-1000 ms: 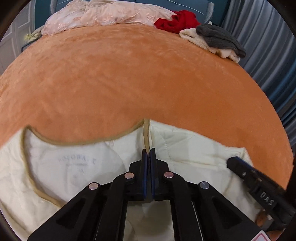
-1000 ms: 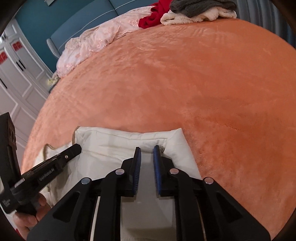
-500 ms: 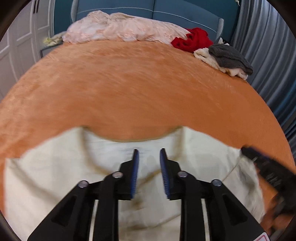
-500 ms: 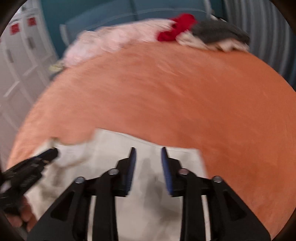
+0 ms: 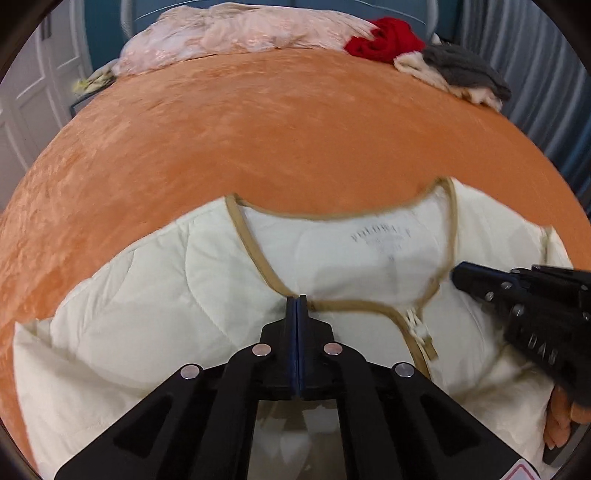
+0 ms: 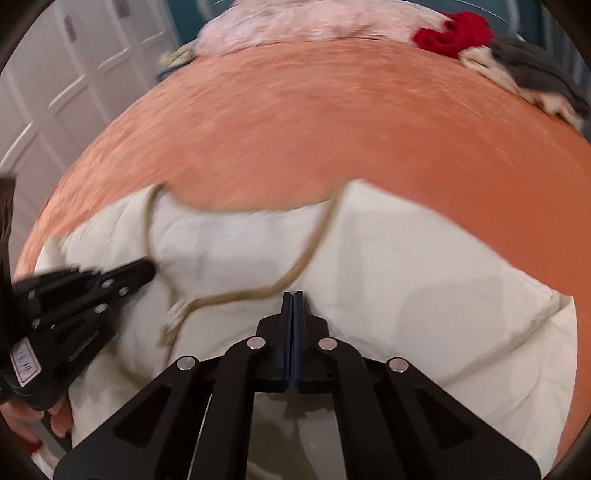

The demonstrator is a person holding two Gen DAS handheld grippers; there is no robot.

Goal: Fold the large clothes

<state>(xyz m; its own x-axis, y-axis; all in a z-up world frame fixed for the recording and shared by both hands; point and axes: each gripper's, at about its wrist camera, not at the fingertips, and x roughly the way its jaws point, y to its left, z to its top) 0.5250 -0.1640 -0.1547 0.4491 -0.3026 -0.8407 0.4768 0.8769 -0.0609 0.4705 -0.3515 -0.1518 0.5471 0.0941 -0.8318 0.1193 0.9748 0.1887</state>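
Both claws, left claw (image 5: 297, 300) and right claw (image 6: 292, 295), pinch the jacket's (image 5: 155, 295) tan neckline trim (image 5: 258, 254).

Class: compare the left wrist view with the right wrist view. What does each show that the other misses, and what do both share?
Only the left wrist view shows the faint printed label inside the neckline, and the right gripper side-on. Only the right wrist view shows the left gripper side-on and more of the white panelled doors. Both show the cream quilted jacket with tan trim on the orange plush bedspread, and the red garment.
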